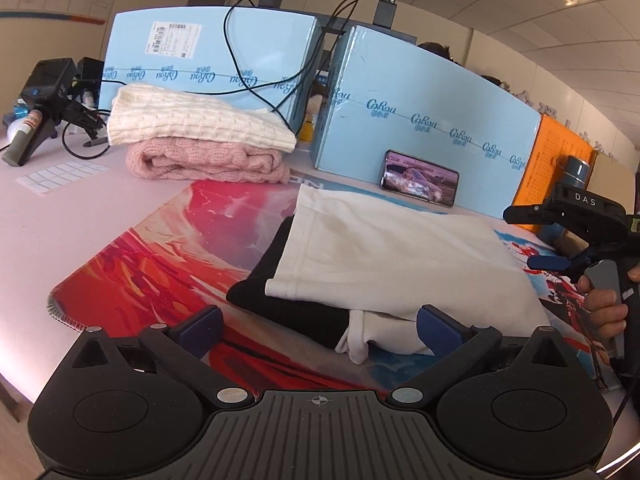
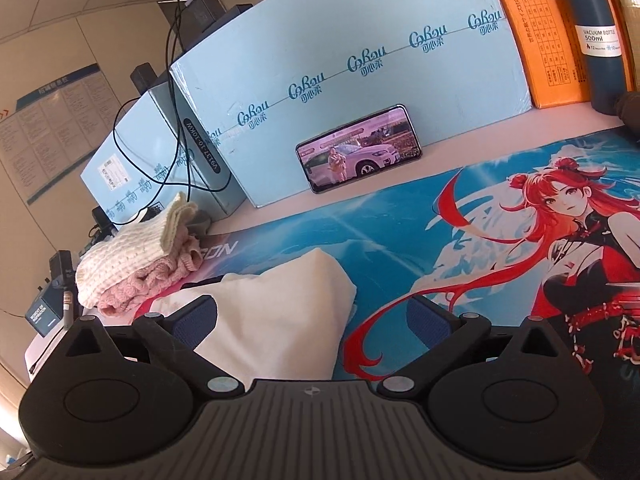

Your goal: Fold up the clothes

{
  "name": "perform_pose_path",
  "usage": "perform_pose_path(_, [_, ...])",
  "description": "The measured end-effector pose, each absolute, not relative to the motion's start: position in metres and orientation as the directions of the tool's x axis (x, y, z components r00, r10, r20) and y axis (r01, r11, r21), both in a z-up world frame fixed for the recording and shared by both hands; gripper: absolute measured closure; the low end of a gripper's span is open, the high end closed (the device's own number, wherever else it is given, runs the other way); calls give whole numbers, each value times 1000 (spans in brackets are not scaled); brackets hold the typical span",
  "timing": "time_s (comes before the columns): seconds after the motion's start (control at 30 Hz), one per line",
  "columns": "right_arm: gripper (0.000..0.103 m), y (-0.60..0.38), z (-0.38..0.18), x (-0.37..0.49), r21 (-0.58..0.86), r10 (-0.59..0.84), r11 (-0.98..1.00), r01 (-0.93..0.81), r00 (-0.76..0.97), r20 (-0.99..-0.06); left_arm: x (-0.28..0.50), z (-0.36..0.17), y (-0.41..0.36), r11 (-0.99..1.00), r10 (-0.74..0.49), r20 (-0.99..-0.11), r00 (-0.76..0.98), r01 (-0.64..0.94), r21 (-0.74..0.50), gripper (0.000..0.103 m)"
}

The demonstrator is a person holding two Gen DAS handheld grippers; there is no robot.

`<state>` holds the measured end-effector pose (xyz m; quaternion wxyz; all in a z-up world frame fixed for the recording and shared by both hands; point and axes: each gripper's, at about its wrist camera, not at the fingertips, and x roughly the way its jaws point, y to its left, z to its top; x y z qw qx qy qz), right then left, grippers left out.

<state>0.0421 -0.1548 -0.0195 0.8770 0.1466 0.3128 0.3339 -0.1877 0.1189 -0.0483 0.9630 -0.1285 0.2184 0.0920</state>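
A cream garment lies folded on the printed desk mat, partly covering a black garment. My left gripper is open just short of the near edge, where a cream sleeve end sticks out between the blue pads. In the right wrist view the same cream garment lies between the spread fingers of my open right gripper. The right gripper also shows at the right of the left wrist view, held by a hand.
A stack of a white knit on a pink knit sits at the back left. Light blue boxes wall off the back, with a phone leaning on one. An orange box and a vacuum bottle stand at the right.
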Motion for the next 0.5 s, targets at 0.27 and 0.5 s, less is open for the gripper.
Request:
perform_pose_path(0.27, [1,-131,-34,65,513,723,690,-510,450,-524,-163,-48,94,965,15,-442,897,-128,-227,0])
perform_pose_path(0.5, [15,-111,-32,60,530,765,636,-560,371,-526,-154,-46,112,884,-21,-397,918,-168,-437,2])
